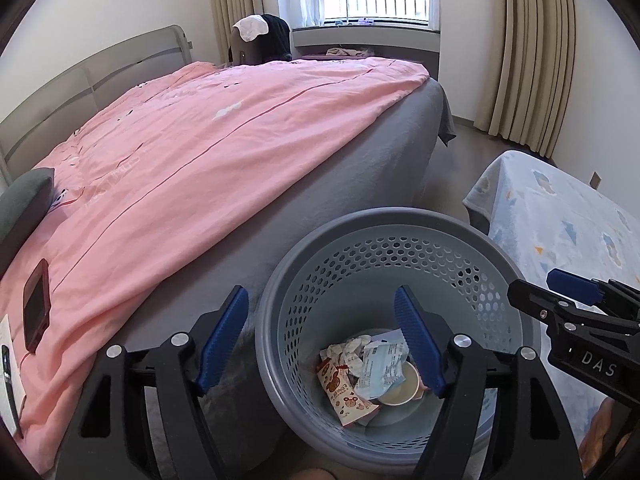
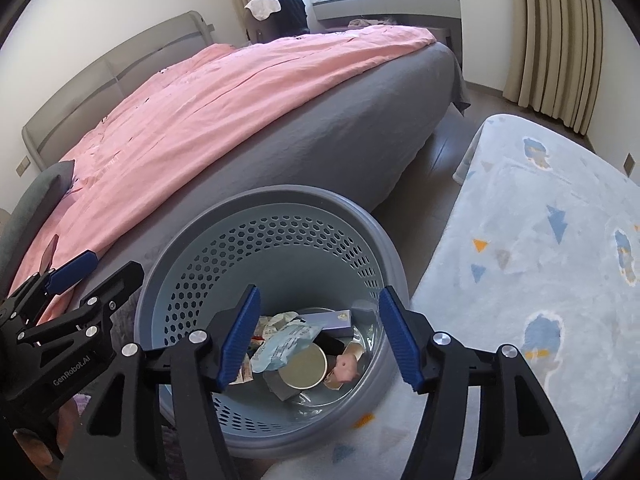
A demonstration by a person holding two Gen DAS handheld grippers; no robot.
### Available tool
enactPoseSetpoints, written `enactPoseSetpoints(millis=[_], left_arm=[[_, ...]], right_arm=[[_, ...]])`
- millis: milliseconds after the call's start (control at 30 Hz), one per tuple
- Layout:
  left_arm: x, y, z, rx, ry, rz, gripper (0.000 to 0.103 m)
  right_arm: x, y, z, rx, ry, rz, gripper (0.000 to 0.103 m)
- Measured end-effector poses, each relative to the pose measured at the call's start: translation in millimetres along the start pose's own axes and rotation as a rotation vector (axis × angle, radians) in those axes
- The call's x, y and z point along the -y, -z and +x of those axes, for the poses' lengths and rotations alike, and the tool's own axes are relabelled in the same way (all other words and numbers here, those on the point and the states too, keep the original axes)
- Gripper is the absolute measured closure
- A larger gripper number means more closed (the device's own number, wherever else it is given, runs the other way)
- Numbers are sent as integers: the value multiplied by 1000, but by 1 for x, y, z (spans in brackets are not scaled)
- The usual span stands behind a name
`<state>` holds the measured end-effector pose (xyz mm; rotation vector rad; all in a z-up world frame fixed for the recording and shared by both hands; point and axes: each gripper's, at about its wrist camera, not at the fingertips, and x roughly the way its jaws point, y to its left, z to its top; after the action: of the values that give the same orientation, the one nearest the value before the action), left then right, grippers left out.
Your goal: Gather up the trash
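Fingers (image 1: 322,342) apparently clear above bin rim (image 1: 276,304)

"DAS" on right hand-held gripper (image 1: 568,300), "GenRobot.AI" on left hand-held gripper (image 2: 92,276)

Trash gathered in a perforated grey-blue bin beside the bed

The round wastebasket (image 1: 400,240) stands upright on the floor, close against the grey side of the bed, its upper wall pierced with hexagonal holes. At its bottom lies a loose heap: a red-and-white snack wrapper (image 1: 344,394) at the left, crumpled white paper (image 1: 348,350), a pale blue printed packet (image 2: 286,344) lying partly over a round paper cup (image 2: 303,369), a flat lilac box (image 2: 328,318) behind, and a small pink scrap (image 2: 345,368) at the right.
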<state>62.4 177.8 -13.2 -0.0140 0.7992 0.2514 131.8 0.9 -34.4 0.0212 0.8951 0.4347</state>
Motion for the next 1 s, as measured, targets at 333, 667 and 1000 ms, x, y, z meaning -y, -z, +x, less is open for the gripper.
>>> enactPoseSetpoints(millis=[333, 667, 1000], left_arm=[[-3, 0, 1, -3, -16, -8, 29], [-4, 0, 1, -2, -23, -13, 29], [-4, 1, -2, 13, -39, -9, 24]], right_arm=[[-2, 1, -3, 15, 13, -8, 31], [-5, 1, -2, 16, 45, -21, 28], [-7, 1, -2, 19, 58, -26, 25]])
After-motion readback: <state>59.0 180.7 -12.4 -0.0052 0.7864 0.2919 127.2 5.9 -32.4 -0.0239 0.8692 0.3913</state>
